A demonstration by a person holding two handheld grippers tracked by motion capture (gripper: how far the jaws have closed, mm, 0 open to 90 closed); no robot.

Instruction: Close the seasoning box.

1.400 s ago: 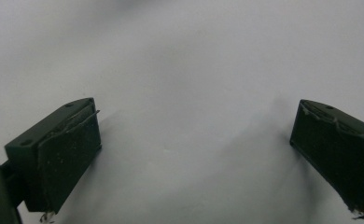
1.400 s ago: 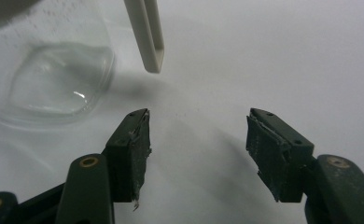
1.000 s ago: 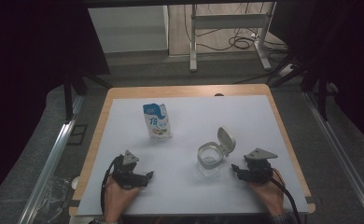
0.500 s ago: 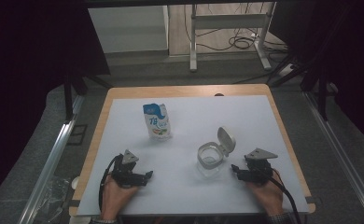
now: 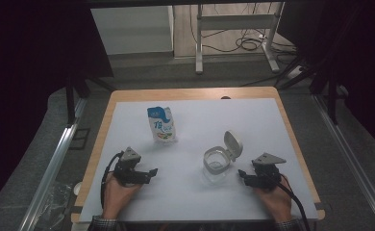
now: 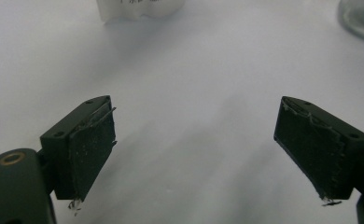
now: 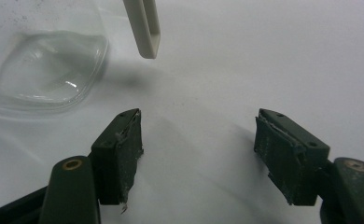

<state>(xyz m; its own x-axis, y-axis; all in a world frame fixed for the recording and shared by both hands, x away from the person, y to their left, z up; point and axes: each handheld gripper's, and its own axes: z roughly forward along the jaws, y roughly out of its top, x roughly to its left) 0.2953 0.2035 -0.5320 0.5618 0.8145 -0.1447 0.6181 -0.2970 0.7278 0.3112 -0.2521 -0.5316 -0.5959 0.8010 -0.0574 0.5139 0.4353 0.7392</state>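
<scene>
A white pouch (image 5: 162,125) with a blue top stands on the table (image 5: 272,96). Large blue characters are printed on its front, too small and blurred to read. In the left gripper view, the bottom edge of the pouch (image 6: 140,8) shows a strip of dark print, cut off and unreadable. No other text, number or sign can be read.

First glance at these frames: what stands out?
A clear jar with its pale flip lid standing open sits right of centre on the white table, just ahead of the right gripper. A blue-and-white pouch stands farther back on the left. The left gripper rests near the front edge; both grippers' jaws are open and hold nothing.
</scene>
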